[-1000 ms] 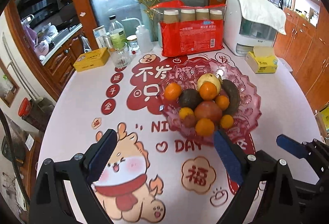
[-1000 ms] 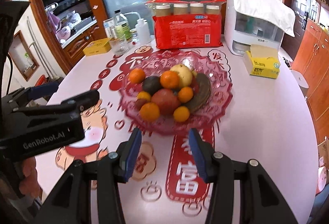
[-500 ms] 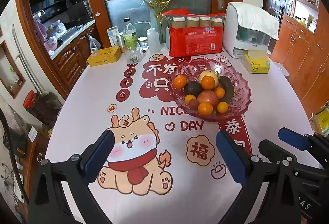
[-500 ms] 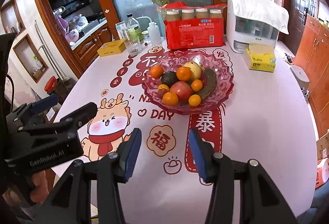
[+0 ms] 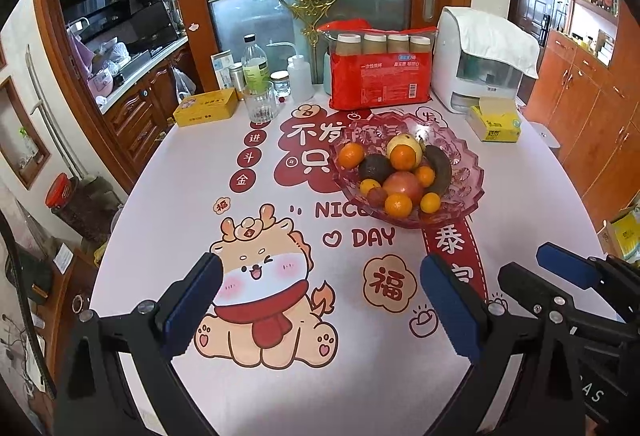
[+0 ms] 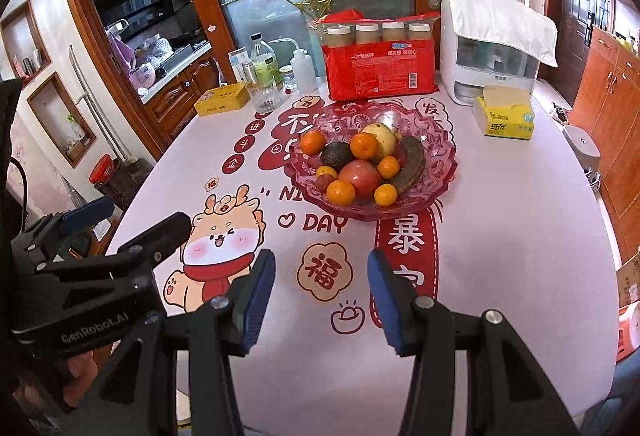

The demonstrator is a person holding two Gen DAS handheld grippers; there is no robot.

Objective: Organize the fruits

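Both grippers have pulled back, jaws wide, empty; banana (image 5: 438,170) lies pointing away in bowl (image 5: 468,164).

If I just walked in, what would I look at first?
Probably the pink glass bowl heaped with fruit, past the middle of the table. Next, the cartoon dragon printed on the tablecloth, nearer the left gripper. Behind the bowl stands a bright red pack of paper cups.
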